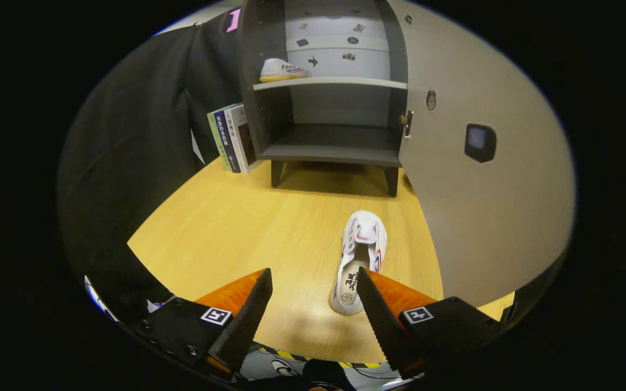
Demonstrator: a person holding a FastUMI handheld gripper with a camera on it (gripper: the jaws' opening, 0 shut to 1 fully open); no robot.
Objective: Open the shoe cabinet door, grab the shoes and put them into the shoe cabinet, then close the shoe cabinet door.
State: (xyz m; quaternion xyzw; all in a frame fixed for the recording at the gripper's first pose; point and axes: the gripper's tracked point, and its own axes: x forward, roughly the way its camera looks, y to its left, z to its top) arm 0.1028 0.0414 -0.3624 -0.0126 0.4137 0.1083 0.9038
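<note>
Shoe [360,260] on table just ahead of right finger; hand-held gripper [313,282] spread wide, holding nothing

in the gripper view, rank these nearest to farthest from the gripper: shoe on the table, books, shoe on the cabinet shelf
The gripper is open, its fingers spread.
1. Shoe on the table: just ahead, its heel by the right finger.
2. Books: beyond, standing against the cabinet's left side.
3. Shoe on the shelf: farthest, up inside the open cabinet on the upper shelf.
</note>
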